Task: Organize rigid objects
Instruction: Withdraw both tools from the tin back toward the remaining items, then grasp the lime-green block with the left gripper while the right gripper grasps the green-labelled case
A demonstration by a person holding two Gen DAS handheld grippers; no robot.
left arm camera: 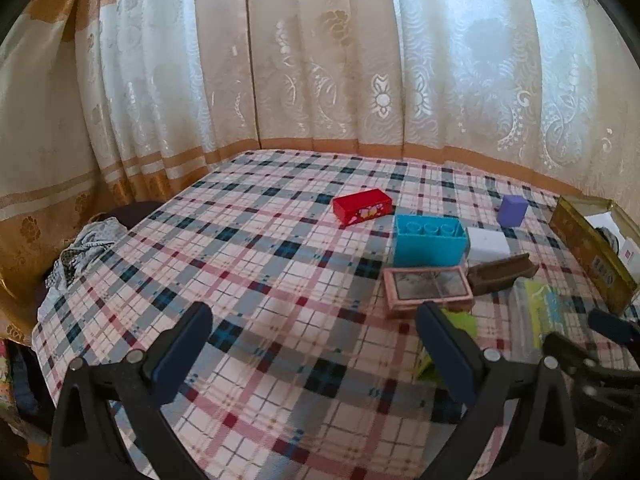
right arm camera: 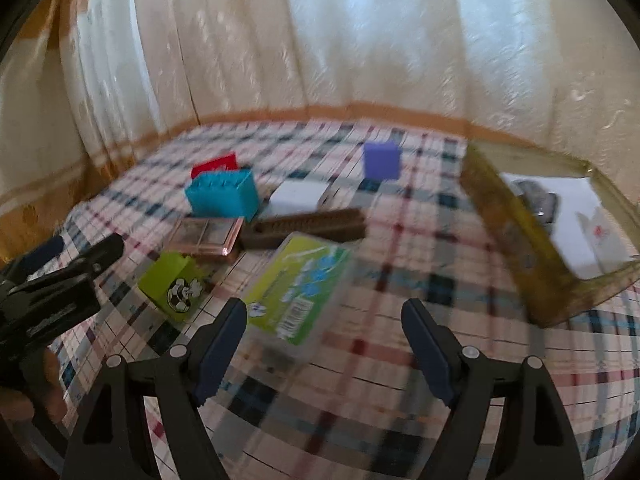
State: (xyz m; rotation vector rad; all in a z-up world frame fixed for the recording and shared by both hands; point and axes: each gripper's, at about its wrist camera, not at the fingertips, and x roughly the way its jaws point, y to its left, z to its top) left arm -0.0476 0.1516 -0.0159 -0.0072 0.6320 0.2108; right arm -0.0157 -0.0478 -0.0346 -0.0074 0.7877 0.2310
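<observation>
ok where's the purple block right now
The purple block stands far back on the plaid tablecloth, behind the white box and left of the gold tin.

Daylight enters through the pale curtain (left arm camera: pixel 360 52) at 12 o'clock, brightest toward 1 o'clock, backlighting both views. The left wrist view is sharp; soft shadows fall toward 6 o'clock on the checked tablecloth (left arm camera: pixel 260 264). The right wrist view is smeared by motion blur throughout. Fisheye curvature and dark vignetting mark all corners.
</observation>
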